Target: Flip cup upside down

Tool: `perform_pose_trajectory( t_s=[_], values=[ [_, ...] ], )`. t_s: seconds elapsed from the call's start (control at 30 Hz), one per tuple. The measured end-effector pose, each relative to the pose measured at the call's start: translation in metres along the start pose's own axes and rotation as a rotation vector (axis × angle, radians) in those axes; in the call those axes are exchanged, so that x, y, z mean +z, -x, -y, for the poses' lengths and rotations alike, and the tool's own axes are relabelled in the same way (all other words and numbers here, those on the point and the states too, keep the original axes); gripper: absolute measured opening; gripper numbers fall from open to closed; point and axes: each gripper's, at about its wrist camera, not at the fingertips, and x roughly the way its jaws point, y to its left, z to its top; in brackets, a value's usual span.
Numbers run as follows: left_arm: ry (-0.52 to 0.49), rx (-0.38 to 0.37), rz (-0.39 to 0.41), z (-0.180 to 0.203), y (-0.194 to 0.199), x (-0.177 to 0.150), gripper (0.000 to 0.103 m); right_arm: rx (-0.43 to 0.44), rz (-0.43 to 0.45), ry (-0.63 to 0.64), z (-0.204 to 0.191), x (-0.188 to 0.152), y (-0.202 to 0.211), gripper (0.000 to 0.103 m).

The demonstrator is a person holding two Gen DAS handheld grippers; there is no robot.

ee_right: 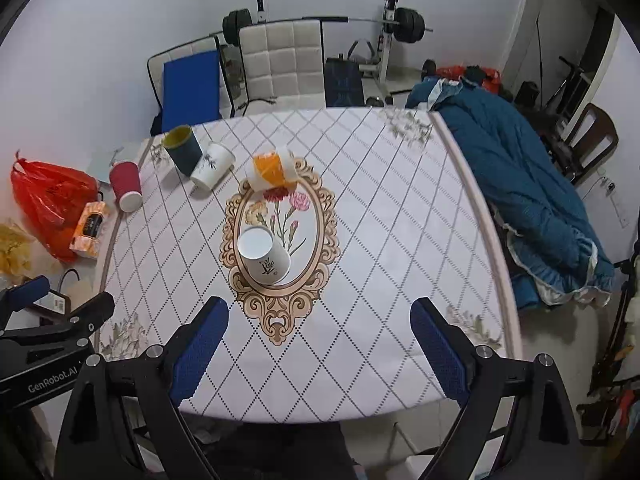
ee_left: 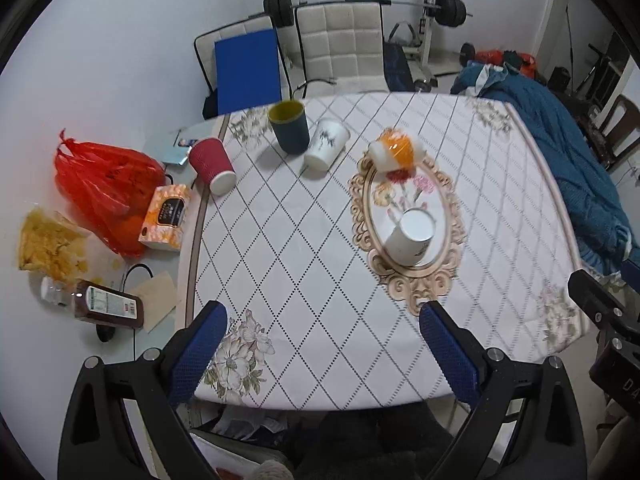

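Note:
A white paper cup [ee_left: 410, 236] [ee_right: 264, 256] stands in the oval flower print at the table's middle; whether I see its base or its open mouth on top I cannot tell. An orange and white cup [ee_left: 394, 152] [ee_right: 272, 170] sits behind it. A dark blue cup with a yellow inside [ee_left: 289, 126] [ee_right: 182, 148], a white printed cup [ee_left: 326, 144] [ee_right: 211, 165] and a red cup [ee_left: 212, 164] [ee_right: 126, 186] stand at the far left. My left gripper [ee_left: 324, 344] and right gripper [ee_right: 320, 340] are both open and empty, over the table's near edge.
The table [ee_left: 288, 240] has a diamond-pattern cloth. Left of it lie a red plastic bag [ee_left: 104, 184], a tissue box [ee_left: 166, 216], a snack bag [ee_left: 50, 244] and a bottle [ee_left: 108, 306]. Chairs [ee_left: 340, 48] stand behind. A blue quilt [ee_right: 520, 200] lies on the right.

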Motion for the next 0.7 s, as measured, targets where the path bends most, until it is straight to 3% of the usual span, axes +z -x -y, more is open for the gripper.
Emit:
perform_pose_trajectory(
  t_s=[0.3,0.7],
  values=[
    [0.032,-0.018,0.063,0.001,0.069,0.002,0.099,0.018,0.072,0.007,0.014,0.009,0.095,0.097],
    [0.055,-0.044,0.059,0.007,0.113,-0.005,0.099,0.031,0.098,0.0,0.026,0.011,0.164,0.098]
  ],
)
